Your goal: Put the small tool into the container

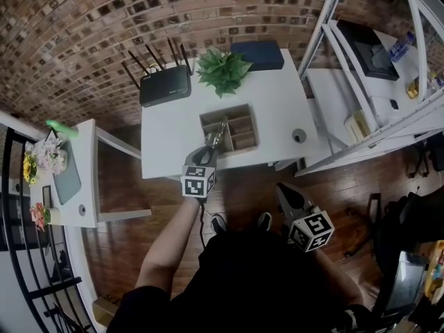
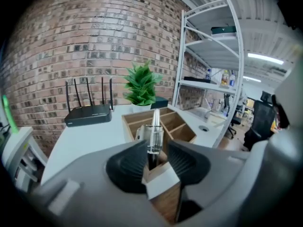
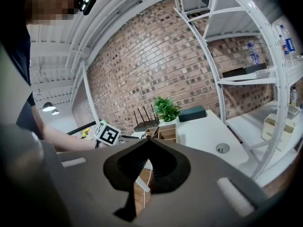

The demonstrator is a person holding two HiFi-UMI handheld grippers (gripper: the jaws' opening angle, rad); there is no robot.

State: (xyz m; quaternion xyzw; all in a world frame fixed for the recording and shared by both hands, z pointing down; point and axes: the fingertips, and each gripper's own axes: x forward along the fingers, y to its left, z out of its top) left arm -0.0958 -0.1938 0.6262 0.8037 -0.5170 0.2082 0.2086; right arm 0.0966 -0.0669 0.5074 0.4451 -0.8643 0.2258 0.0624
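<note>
Left gripper (image 2: 156, 149) released, jaws astride slim silver-black tool (image 2: 155, 126) upright in divided wooden box (image 2: 182, 130), right gripper (image 3: 147, 141) clenched, empty.

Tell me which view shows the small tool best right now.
The left gripper view: the small tool stands close up between the left gripper's parted jaws, lower end in the wooden organizer. The head view shows only a thin sliver of it; the right gripper view, a distant speck.

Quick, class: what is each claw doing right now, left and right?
Left claw: open around the slim silver-and-black tool, which stands in the wooden divided box.
Right claw: closed, empty.
</note>
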